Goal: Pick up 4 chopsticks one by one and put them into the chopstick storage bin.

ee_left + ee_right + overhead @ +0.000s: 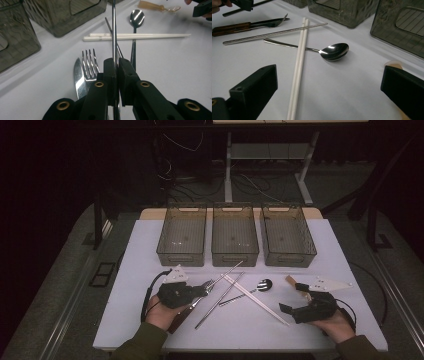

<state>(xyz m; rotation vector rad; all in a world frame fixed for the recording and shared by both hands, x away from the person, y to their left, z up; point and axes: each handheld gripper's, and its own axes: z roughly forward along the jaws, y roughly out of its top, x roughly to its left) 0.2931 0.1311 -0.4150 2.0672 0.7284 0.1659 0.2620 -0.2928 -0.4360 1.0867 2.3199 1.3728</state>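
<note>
My left gripper [207, 287] [116, 62] is shut on a thin metal chopstick [227, 272] [113, 30], which runs on past the jaws toward the bins. A second metal chopstick [220, 300] [274, 32] lies on the white table. Under and left of the left gripper lie a fork [88, 65] and a knife [78, 80]. A steel spoon [263, 284] [334, 51] and a pair of white chopsticks [255, 300] [299, 60] lie mid-table. My right gripper [294, 298] [329, 75] stands open near the white chopsticks' near end, nothing between its jaws.
Three smoky plastic bins [181, 235] [234, 235] [288, 235] stand in a row at the back of the table. A small amber plastic spoon [290, 280] [155, 6] lies just beyond the right gripper. The table's front edge runs close under both hands.
</note>
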